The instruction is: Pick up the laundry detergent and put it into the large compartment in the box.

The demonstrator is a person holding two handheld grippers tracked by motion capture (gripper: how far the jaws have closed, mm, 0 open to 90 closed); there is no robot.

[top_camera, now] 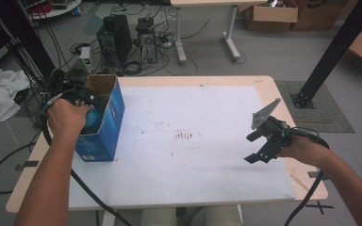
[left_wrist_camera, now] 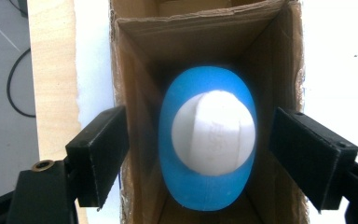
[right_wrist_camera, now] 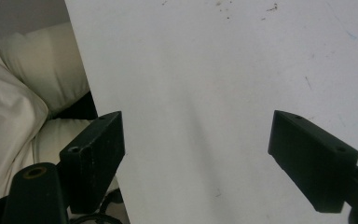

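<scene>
A white-topped table (top_camera: 188, 155) carries an open blue cardboard box (top_camera: 104, 123) at its left side. Inside the box sits a blue bottle (left_wrist_camera: 207, 186) with a white cap (left_wrist_camera: 213, 133). The left gripper (left_wrist_camera: 198, 156) hangs over the box, jaws apart and touching nothing. The right gripper (top_camera: 262, 143) hovers at the table's right, jaws spread and empty.

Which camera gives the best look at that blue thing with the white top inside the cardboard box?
The left gripper view: it looks straight into the open cardboard box, so the blue container and its white cap show whole, between the open jaws. In the high view, a blue sliver peeks out behind the left hand. The right gripper view faces bare white tabletop.
</scene>
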